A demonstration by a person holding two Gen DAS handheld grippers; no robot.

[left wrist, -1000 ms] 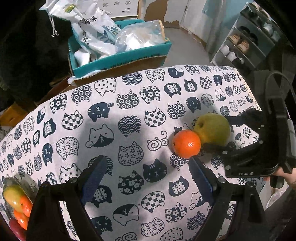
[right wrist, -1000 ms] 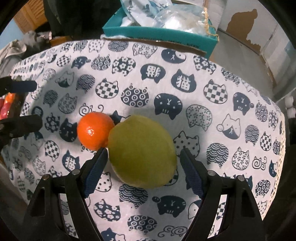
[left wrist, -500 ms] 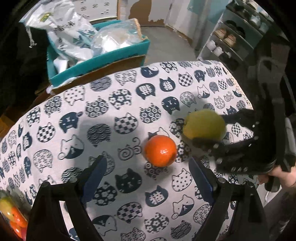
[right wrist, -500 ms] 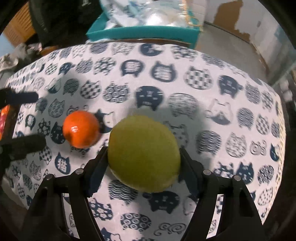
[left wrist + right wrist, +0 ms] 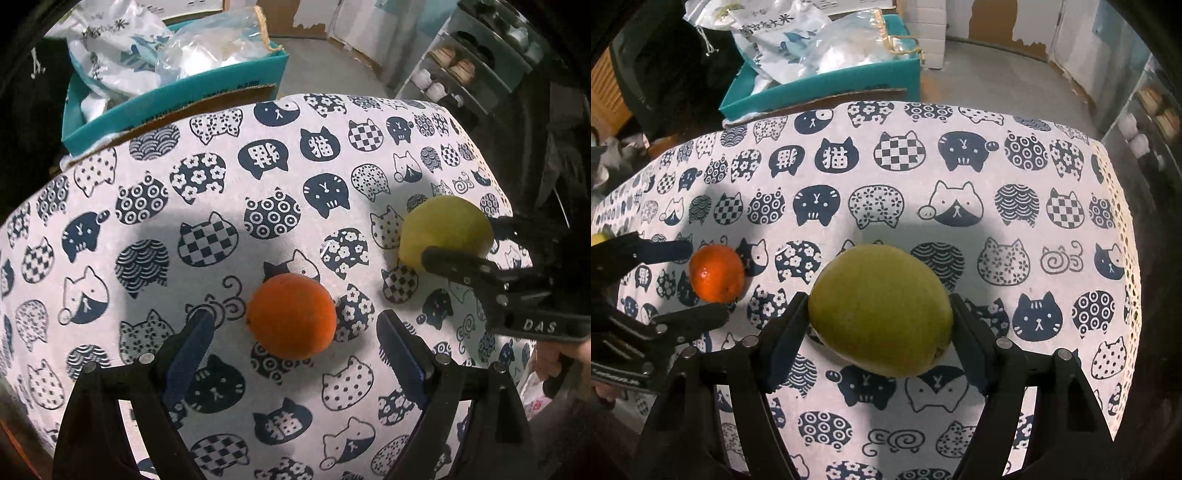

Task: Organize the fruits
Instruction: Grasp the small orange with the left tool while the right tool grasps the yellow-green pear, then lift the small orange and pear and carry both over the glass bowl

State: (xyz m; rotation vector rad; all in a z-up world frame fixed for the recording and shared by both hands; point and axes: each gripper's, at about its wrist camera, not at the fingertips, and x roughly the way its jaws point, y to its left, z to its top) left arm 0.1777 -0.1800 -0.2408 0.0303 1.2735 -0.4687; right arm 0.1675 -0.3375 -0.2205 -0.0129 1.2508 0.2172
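An orange mandarin (image 5: 291, 316) lies on the cat-print tablecloth (image 5: 221, 206), between the open fingers of my left gripper (image 5: 291, 332), which do not touch it. My right gripper (image 5: 879, 317) is shut on a green-yellow pear (image 5: 881, 308) and holds it just above the cloth. In the left wrist view the pear (image 5: 445, 229) and the right gripper (image 5: 491, 243) show at the right. In the right wrist view the mandarin (image 5: 716, 273) sits between the left gripper's fingers (image 5: 690, 317) at the left edge.
A teal cardboard box (image 5: 173, 96) with plastic bags stands past the table's far edge; it also shows in the right wrist view (image 5: 827, 85). A shoe rack (image 5: 465, 70) stands at the far right. The table edge (image 5: 1123, 221) drops off at right.
The left gripper has moved forward so its open fingers now flank the mandarin. The right gripper closed on the pear and drew it away to the right of the mandarin.
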